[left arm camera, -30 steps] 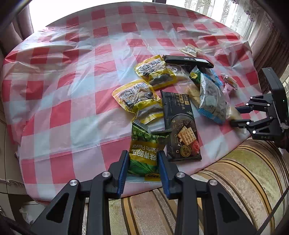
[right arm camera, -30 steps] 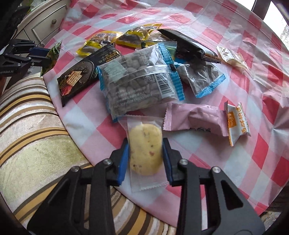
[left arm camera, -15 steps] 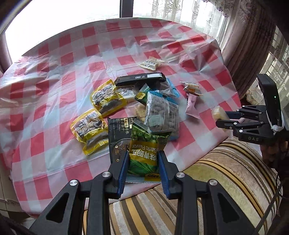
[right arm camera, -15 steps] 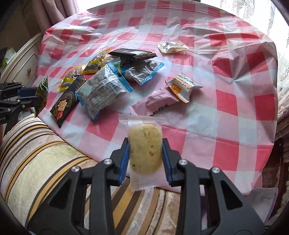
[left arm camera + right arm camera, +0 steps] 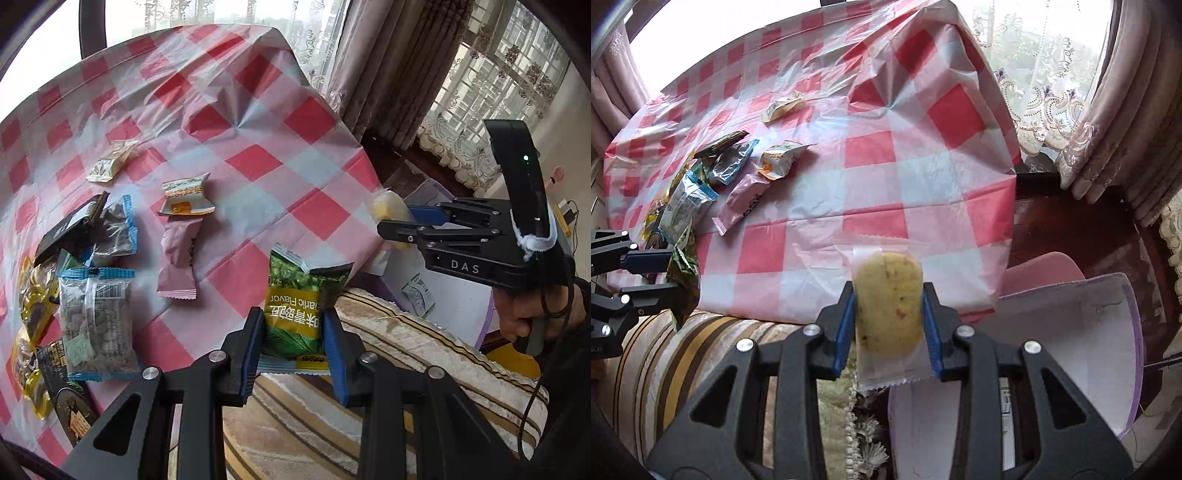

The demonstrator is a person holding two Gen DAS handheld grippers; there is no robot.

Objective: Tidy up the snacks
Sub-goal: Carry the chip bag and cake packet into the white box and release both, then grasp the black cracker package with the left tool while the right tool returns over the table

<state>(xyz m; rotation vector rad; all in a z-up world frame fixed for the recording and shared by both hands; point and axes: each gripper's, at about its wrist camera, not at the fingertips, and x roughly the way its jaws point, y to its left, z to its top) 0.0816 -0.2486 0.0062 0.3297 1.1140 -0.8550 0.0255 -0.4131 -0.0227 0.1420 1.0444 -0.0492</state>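
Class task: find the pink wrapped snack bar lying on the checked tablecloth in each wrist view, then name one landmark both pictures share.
Left wrist view: pink snack bar lies left of centre, just below the orange-and-white packet.
Right wrist view: it lies upper left, again beside that packet.
Shared landmark: the orange-and-white packet.

On the counter (image 5: 258, 162) the snacks cluster toward its left side — a nut pack (image 5: 96, 321) nearest the edge, a long wrapped bar (image 5: 177, 254) to its right, a small pouch (image 5: 186, 195) just behind the bar. One packet (image 5: 110, 162) lies apart, farther back. Beyond the counter's right edge, lower down, sits a bin (image 5: 1071, 350) — a striped cushion (image 5: 388, 369) lies before the counter.
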